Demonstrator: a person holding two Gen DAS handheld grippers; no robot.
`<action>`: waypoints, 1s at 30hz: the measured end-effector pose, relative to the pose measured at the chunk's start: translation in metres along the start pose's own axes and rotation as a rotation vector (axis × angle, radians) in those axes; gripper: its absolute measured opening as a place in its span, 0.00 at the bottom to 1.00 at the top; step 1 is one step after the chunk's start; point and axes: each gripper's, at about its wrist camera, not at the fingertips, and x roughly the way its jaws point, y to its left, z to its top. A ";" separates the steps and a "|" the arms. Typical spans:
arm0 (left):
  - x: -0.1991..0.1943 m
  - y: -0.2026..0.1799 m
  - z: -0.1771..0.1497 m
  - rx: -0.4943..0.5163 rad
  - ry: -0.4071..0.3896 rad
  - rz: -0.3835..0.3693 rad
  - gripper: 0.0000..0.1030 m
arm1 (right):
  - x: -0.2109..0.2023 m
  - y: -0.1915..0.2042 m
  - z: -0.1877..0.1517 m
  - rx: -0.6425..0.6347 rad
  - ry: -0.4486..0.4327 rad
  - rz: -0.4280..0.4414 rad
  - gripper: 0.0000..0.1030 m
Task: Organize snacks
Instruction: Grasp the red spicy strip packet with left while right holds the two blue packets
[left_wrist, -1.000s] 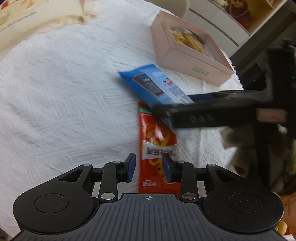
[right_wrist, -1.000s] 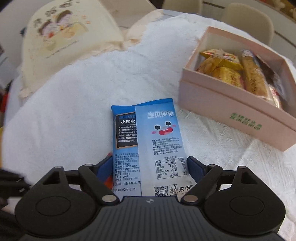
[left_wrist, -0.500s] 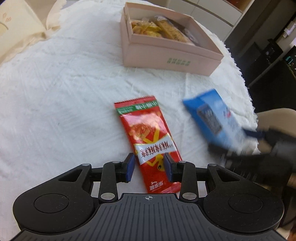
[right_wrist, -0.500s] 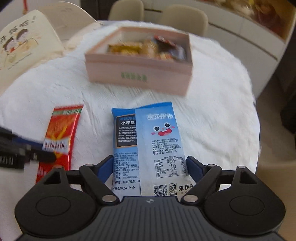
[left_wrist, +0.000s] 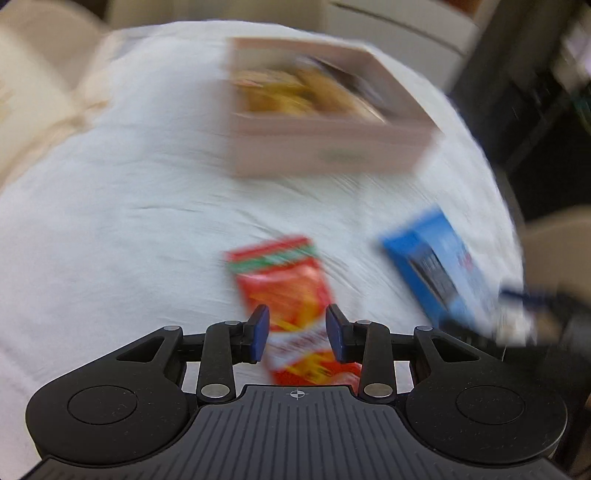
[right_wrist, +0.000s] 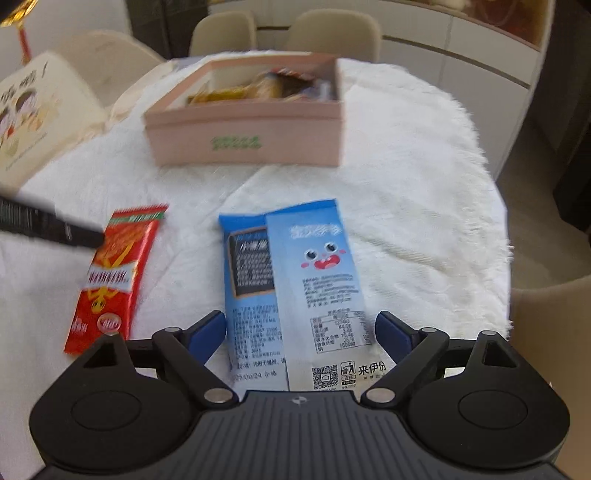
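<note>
Left wrist view first: since a second ago we have swung our left gripper (left_wrist: 295, 334) round, so the pink box (left_wrist: 325, 155) now sits straight ahead across the white cloth (left_wrist: 110, 221) instead of off to the right. The right gripper, which then lay across the blue packet (left_wrist: 439, 269), has drawn off to the right edge. The picture is blurred. Our left jaws are partly spread, with the red packet (left_wrist: 288, 291) lying on the cloth between and below them; we see no pad pressing on it.

From the right wrist, the box (right_wrist: 247, 136) has come round to the middle, and the red packet (right_wrist: 110, 273), hidden a second ago, now lies to the left beside the blue packet (right_wrist: 291, 280). Our right gripper (right_wrist: 301, 332) is opening its jaws: a gap shows on both sides of the blue packet, which lies flat between the pads, touched by neither. Snacks already fill the box.
</note>
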 end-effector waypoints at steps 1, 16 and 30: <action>0.005 -0.013 -0.002 0.056 0.011 0.018 0.41 | -0.003 -0.005 0.003 0.012 -0.014 -0.014 0.86; 0.012 0.009 -0.005 -0.016 0.043 0.017 0.72 | -0.009 -0.023 0.017 0.031 -0.045 -0.042 0.86; 0.005 0.014 -0.024 0.025 0.062 -0.035 0.55 | 0.000 0.000 0.018 -0.098 -0.016 0.044 0.86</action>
